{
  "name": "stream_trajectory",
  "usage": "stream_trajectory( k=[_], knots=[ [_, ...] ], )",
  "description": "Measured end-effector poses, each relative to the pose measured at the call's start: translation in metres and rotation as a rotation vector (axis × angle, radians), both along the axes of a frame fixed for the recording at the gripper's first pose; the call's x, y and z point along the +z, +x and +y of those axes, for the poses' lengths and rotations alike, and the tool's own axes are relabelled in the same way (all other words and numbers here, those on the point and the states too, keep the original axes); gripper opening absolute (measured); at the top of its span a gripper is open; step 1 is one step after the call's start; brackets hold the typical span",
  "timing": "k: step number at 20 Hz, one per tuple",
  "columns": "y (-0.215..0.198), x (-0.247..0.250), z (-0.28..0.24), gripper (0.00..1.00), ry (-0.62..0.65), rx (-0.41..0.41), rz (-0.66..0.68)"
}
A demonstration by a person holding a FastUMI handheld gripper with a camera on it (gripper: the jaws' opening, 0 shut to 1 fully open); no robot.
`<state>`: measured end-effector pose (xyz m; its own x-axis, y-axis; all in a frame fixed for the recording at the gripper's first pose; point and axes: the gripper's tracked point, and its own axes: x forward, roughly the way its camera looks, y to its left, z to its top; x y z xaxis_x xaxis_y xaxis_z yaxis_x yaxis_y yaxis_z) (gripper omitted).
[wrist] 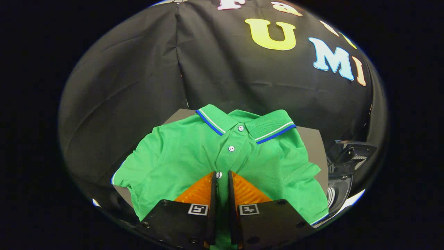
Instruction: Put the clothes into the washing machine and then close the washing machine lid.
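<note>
A green polo shirt (180,156) with a blue-and-white trimmed collar lies spread on a grey table (314,142), collar pointing away from me. My gripper (222,175) sits over the shirt's button placket, its two fingers nearly together with a narrow fold of green cloth pinched between them beside the lowest white button. Part of the washing machine (341,173) shows to the right of the table, with a dark lid edge and a round opening; most of it is hidden.
The black booth wall rises close behind the table. The table's left edge runs just beyond the shirt's left sleeve (123,177). The machine's dark upper part (353,152) stands just past the shirt's right sleeve.
</note>
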<state>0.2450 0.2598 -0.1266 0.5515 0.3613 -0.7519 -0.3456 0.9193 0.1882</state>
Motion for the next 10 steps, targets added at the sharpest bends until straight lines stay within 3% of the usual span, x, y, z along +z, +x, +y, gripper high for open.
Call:
stream_trajectory(
  k=[2, 3, 7, 10],
  knots=[
    [-0.001, 0.002, -0.001, 0.19, 0.014, 0.016, 0.001],
    [0.0, 0.0, 0.0, 0.02, 0.03, 0.011, 0.013],
    [0.0, 0.004, -0.003, 0.02, 0.063, 0.005, 0.031],
    [0.002, 0.02, -0.003, 0.02, 0.09, 0.006, -0.032]
  ],
)
